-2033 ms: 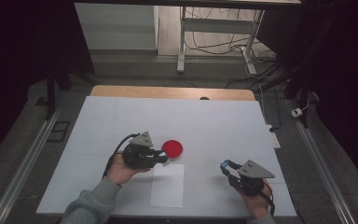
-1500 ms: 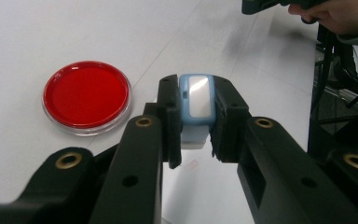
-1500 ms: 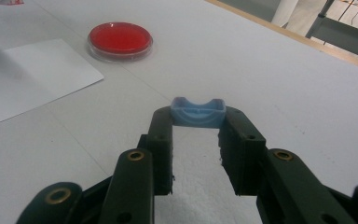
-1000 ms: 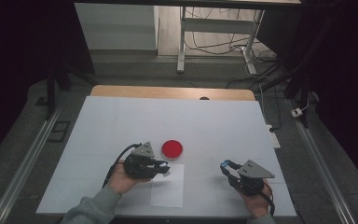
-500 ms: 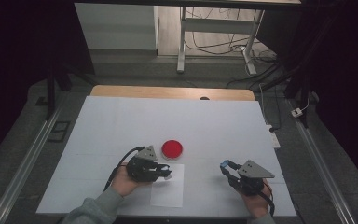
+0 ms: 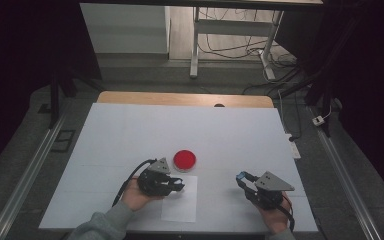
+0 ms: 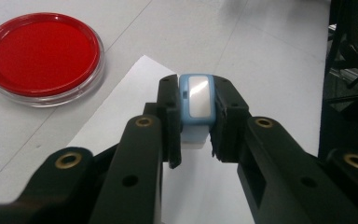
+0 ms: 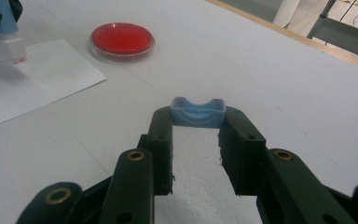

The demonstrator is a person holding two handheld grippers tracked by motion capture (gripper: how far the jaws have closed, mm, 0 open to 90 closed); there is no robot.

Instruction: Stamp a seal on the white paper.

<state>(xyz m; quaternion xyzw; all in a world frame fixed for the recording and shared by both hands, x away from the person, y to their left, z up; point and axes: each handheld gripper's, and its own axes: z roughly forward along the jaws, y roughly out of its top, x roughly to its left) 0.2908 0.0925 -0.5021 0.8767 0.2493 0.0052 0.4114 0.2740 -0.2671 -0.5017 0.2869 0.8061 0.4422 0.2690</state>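
White tabletop (image 6: 130, 130) carries everything. Left gripper (image 7: 196, 109) pinches a blue stamp (image 7: 196, 100) upright, its clear base down over the paper sheet (image 6: 182, 202); the red ink dish (image 6: 184, 160) lies just beyond, far-left of it. Right gripper (image 8: 198, 122), well apart to the right, pinches the blue cap (image 8: 198, 113).

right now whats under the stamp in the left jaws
The white paper sheet lies under the blue stamp. The stamp's clear base hides the spot beneath it, so any mark there, or whether they touch, cannot be seen.
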